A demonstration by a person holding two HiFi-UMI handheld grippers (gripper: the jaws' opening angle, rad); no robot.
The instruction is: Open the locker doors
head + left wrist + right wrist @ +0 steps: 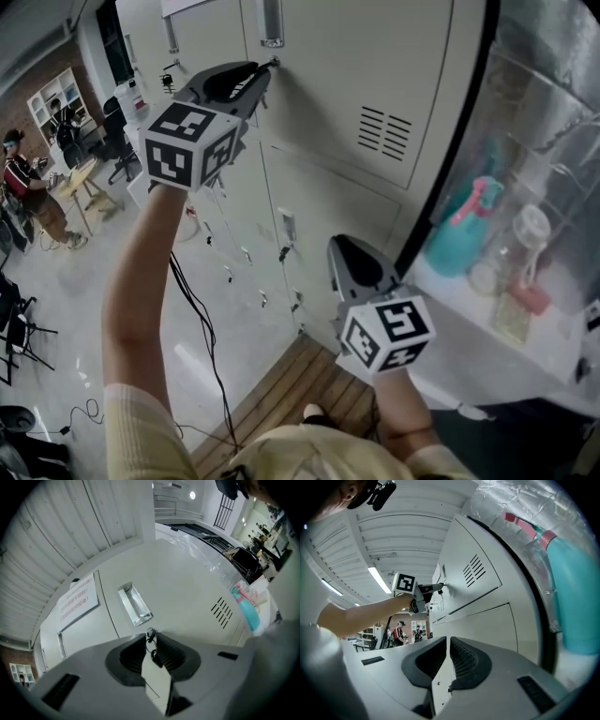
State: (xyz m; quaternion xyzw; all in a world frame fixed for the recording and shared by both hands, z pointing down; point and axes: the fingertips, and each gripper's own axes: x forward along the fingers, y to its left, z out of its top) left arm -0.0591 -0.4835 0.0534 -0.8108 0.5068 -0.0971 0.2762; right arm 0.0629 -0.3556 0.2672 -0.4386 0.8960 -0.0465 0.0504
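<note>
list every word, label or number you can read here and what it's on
White notice on a locker door: red characters, too blurred to read.
Marker cubes: black-and-white square patterns only, no words.
Teal spray bottle: no readable label.
Nothing else legible.

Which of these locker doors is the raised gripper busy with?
The top door, the one with vent slots: the left gripper pinches the key in it. The right gripper holds nothing.
</note>
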